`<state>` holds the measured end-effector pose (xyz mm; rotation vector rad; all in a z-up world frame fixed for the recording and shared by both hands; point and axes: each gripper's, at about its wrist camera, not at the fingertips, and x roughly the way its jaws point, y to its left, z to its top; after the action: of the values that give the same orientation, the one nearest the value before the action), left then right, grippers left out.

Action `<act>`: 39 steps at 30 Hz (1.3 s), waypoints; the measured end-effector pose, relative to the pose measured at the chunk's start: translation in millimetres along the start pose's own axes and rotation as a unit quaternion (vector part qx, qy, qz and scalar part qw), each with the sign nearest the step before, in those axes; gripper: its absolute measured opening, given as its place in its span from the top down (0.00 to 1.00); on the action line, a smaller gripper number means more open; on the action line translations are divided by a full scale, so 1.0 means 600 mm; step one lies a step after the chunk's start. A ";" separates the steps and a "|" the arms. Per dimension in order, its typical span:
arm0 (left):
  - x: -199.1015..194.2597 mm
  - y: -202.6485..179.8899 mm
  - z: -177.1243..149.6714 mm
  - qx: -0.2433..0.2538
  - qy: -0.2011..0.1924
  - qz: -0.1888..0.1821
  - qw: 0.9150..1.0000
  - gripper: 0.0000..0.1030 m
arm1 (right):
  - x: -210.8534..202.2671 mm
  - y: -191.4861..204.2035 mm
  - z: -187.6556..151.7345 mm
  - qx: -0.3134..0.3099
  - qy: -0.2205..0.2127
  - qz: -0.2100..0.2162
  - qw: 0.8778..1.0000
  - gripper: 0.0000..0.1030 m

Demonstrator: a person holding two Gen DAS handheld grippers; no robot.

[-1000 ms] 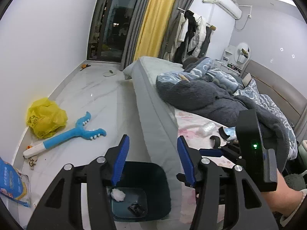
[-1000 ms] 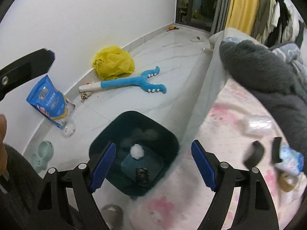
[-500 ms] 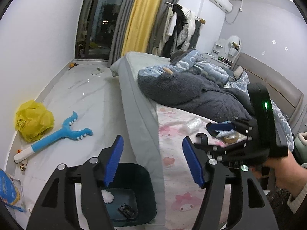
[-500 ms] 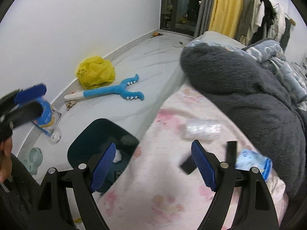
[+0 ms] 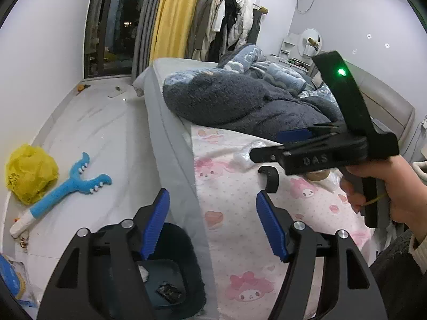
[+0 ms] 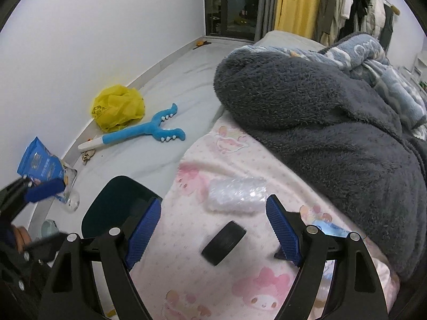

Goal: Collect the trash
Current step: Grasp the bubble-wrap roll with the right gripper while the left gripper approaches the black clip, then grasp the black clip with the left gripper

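Note:
A dark teal bin [image 5: 170, 274] stands on the floor beside the bed, with a white wad and a dark scrap inside; it also shows in the right wrist view [image 6: 117, 208]. On the pink sheet [image 6: 240, 280] lie a clear crumpled plastic wrap [image 6: 234, 194], a black roll [image 6: 223, 242] and a blue packet [image 6: 329, 230]. My right gripper [image 6: 213, 229] is open and empty, just above the roll and wrap; it also shows in the left wrist view [image 5: 269, 144]. My left gripper [image 5: 213, 226] is open and empty over the bed's edge, above the bin.
A grey fleece blanket [image 6: 320, 112] is heaped on the bed behind the trash. On the floor lie a yellow plastic bag [image 6: 117, 109], a blue plush stick [image 6: 141, 133] and a blue pouch [image 6: 40, 162] by the wall. A tape roll [image 5: 317, 176] sits on the sheet.
My right gripper has swung from above the bin to over the bed, close to the wrap and black roll. My left gripper has shifted right toward the bed's edge. Both stay open.

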<state>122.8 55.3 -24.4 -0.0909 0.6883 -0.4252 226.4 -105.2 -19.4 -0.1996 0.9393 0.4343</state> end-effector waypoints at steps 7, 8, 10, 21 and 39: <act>0.036 -0.022 -0.004 0.011 0.014 -0.022 1.000 0.30 | 0.035 -0.010 0.016 0.000 0.024 -0.010 1.000 0.20; 0.042 -0.027 -0.006 0.015 0.017 -0.022 0.999 0.30 | 0.041 -0.011 0.016 -0.001 0.029 -0.012 1.000 0.20; 0.054 -0.036 -0.009 0.023 0.024 -0.025 0.999 0.30 | 0.056 -0.013 0.016 -0.004 0.041 -0.017 0.999 0.20; 0.101 -0.075 -0.009 0.031 0.033 -0.049 0.998 0.30 | 0.092 -0.030 0.017 0.009 0.071 -0.020 0.997 0.30; 0.173 -0.128 0.011 0.038 0.039 -0.046 0.997 0.43 | 0.044 -0.095 0.022 0.057 0.026 0.030 0.998 0.39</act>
<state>171.7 -57.7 -64.5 -0.0351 0.7463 -0.5446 274.8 -144.4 -34.4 -0.0782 1.0200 0.4310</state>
